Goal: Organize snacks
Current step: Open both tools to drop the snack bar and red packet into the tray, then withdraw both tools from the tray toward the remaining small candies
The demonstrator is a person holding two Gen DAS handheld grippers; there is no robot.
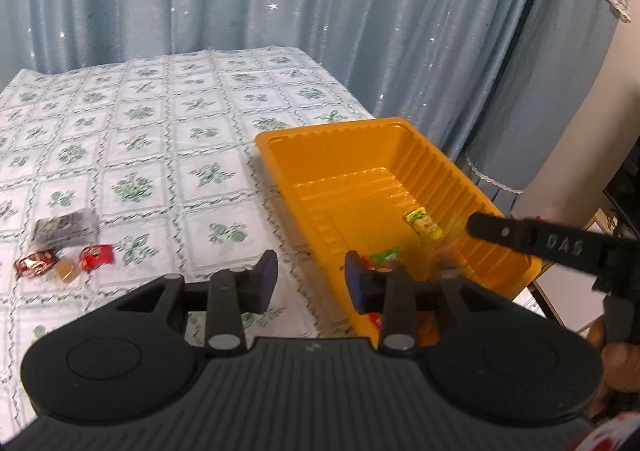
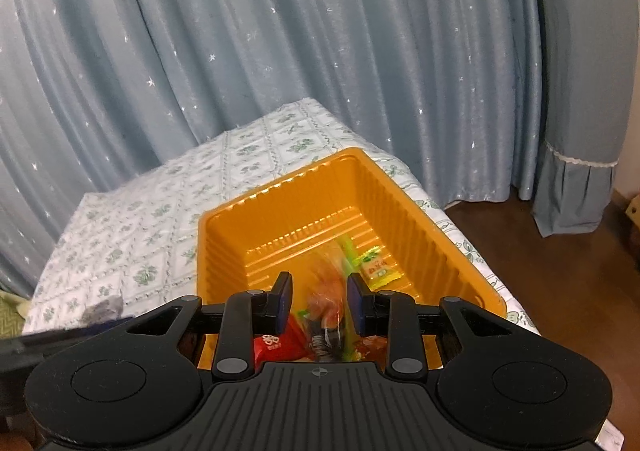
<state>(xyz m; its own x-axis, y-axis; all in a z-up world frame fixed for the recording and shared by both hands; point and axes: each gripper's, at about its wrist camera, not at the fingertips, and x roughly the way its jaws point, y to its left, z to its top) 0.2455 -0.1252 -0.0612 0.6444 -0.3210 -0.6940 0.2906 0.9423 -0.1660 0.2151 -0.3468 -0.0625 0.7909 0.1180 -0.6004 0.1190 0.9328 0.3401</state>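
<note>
Both grippers' fingers (image 1: 268,275) gape empty above the orange tray (image 2: 440,235); "DAS" marks the right gripper (image 2: 319,301).

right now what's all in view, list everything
tray: 1, orange, right side of table
yellow packet: 1, yellow-green, in tray by its right wall
other snacks in tray: several, red, orange and green, near end, blurred, count unclear
loose snacks: about 4, dark, red and tan, on table at left
tablecloth: 1, white with green flowers, over table
curtain: blue with stars, behind table
floor: brown, right of table
left gripper: open, beside tray's near left corner
right gripper: open, above tray's near end
</note>
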